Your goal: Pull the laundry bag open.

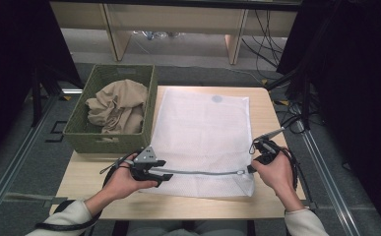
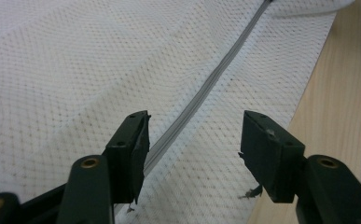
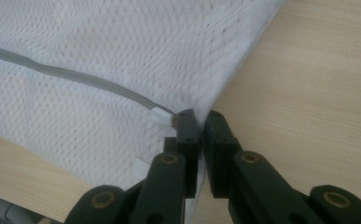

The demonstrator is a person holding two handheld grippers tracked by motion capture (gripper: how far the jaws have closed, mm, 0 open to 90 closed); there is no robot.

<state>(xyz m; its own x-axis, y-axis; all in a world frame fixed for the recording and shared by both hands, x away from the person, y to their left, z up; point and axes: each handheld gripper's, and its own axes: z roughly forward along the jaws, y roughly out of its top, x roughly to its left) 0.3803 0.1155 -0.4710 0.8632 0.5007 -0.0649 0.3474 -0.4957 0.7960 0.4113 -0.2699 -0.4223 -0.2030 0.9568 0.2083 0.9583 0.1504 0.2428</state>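
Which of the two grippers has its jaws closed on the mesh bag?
The right gripper, pinching the mesh bag at its corner; the left gripper is open.

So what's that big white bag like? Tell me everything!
The bag is white mesh, flat and empty-looking, lying on the table beside a basket. A grey zipper runs along its near edge and looks closed. There is a small grey round patch near its far edge. The right tool pinches its corner at the zipper's end. The left tool is open over the zipper.

White mesh bag (image 1: 203, 137), grey zipper (image 1: 203, 172), green basket (image 1: 79, 135).
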